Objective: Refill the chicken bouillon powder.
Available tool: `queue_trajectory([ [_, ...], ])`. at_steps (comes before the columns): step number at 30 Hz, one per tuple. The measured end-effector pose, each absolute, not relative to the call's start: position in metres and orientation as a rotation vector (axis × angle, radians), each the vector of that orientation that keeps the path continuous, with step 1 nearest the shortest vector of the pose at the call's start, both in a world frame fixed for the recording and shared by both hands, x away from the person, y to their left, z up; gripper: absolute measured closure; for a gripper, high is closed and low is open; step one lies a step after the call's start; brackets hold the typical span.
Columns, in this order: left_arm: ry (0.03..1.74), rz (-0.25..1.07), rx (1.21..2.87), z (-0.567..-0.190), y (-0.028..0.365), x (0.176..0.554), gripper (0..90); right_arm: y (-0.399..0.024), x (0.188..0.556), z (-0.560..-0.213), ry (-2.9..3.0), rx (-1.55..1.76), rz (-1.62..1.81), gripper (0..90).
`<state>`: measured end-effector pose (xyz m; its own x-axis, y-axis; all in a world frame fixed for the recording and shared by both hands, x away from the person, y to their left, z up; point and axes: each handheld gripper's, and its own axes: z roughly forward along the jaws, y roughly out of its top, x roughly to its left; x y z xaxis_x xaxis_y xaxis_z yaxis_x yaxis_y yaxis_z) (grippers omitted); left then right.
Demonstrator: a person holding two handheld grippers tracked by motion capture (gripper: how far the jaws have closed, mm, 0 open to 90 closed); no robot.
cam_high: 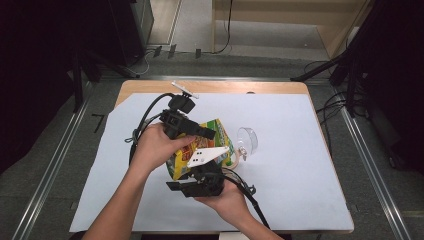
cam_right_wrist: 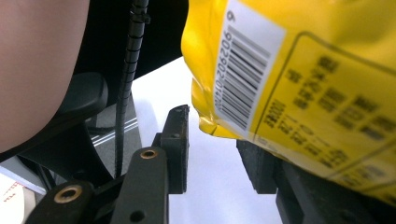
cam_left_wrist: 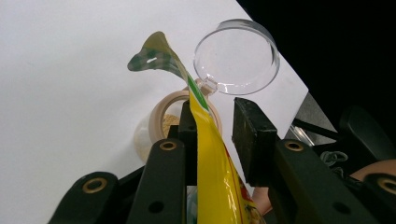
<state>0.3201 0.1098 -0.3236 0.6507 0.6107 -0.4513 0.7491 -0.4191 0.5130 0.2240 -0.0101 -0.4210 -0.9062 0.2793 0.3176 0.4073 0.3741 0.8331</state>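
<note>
Now the left gripper point(cam_left_wrist: 212, 126) has its jaws apart around the yellow bag point(cam_left_wrist: 212, 154), whose long edge runs straight up between them; right gripper point(cam_right_wrist: 212, 149) also gapes, bag overhead.

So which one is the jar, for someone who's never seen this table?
Start at the white sheet covering the table. Near its middle, both grippers meet at a yellow bag; the jar stands just under the bag's top edge. It is small, with a beige rim and tan powder inside, unlike the clear round lid beside it.
</note>
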Motion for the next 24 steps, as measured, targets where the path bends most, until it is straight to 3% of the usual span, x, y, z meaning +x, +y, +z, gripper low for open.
queue_trajectory([
  [24,1.073,-0.270,2.124,-0.3201,0.1097,0.3209,67.5,-0.0087,0.2229,-0.4139,-2.487,-0.649,-1.569,70.7],
])
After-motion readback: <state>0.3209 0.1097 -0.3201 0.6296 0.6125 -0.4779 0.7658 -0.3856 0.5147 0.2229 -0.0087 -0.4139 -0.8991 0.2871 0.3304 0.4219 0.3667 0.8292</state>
